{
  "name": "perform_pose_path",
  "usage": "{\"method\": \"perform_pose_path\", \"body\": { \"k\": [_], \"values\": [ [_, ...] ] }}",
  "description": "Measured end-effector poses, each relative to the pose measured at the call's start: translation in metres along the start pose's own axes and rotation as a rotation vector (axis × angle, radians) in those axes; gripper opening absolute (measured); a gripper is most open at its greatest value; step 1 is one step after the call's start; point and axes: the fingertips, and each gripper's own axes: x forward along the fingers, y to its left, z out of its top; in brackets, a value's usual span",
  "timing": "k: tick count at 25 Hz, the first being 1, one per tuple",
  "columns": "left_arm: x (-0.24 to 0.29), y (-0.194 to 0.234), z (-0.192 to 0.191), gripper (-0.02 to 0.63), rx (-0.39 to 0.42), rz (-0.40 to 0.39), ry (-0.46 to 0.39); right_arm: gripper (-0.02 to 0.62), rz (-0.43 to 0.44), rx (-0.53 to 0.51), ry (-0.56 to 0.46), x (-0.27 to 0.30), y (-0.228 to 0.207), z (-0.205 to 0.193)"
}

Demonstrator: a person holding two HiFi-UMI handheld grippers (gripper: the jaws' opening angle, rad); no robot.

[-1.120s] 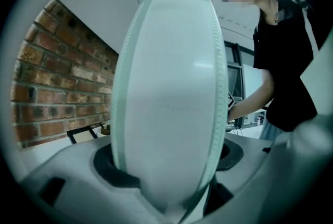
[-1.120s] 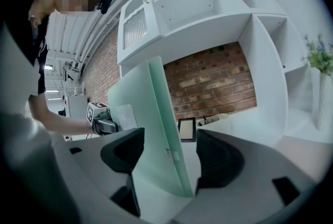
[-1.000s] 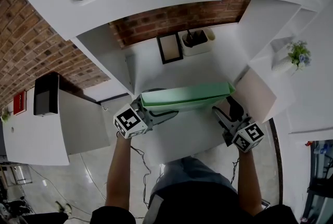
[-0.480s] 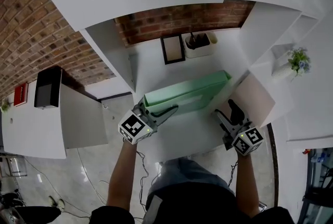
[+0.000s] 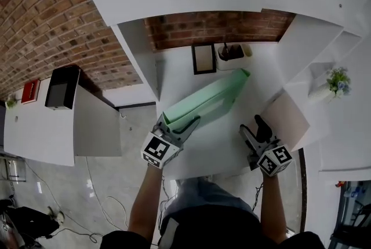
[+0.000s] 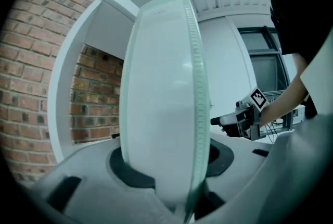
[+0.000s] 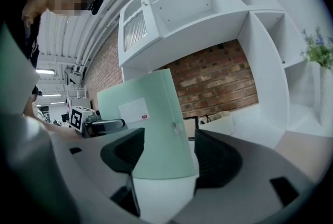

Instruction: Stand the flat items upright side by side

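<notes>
A pale green flat file box [image 5: 204, 104] stands on its long edge on the white desk [image 5: 211, 146], running diagonally from near left to far right. My left gripper [image 5: 181, 125] holds its near end, and its jaws are closing with the box [image 6: 161, 87] squeezed between the dark pads. My right gripper [image 5: 256, 128] hovers open over the desk to the right, apart from the box. From the right gripper view, the box [image 7: 151, 129] stands ahead with a white label on its side, and the left gripper [image 7: 99, 125] is at its far end.
A black picture frame [image 5: 204, 58] and a white pen holder [image 5: 232, 52] stand at the back of the desk against the brick wall. A tan panel [image 5: 285, 114] and a small potted plant [image 5: 336, 81] are at the right. White shelf walls flank the desk.
The left gripper closed on the box's near end. The box swung from lying across the desk to a diagonal, its far end moving away from the right gripper toward the back.
</notes>
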Motion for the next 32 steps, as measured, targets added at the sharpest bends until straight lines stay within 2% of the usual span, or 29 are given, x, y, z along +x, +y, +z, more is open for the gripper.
{"method": "perform_pose_path", "body": {
  "k": [5, 11, 16, 23, 27, 32],
  "values": [
    [-0.010, 0.022, 0.007, 0.191, 0.025, 0.210, 0.021, 0.293, 0.049, 0.005, 0.024, 0.014, 0.012, -0.006],
    [-0.021, 0.054, 0.009, 0.190, -0.011, 0.464, 0.020, 0.293, 0.100, -0.023, 0.046, 0.036, 0.028, -0.010],
    [-0.026, 0.072, 0.002, 0.190, -0.009, 0.636, 0.052, 0.293, 0.142, -0.023, 0.056, 0.056, 0.038, -0.013],
    [-0.021, 0.097, 0.002, 0.190, -0.013, 0.840, 0.064, 0.293, 0.215, -0.019, 0.093, 0.076, 0.047, -0.020],
    [-0.017, 0.115, 0.001, 0.190, -0.008, 0.923, 0.067, 0.293, 0.256, -0.023, 0.107, 0.086, 0.051, -0.021],
    [-0.019, 0.135, -0.004, 0.190, -0.070, 1.041, 0.070, 0.293, 0.293, -0.018, 0.108, 0.094, 0.056, -0.019]
  ]
}}
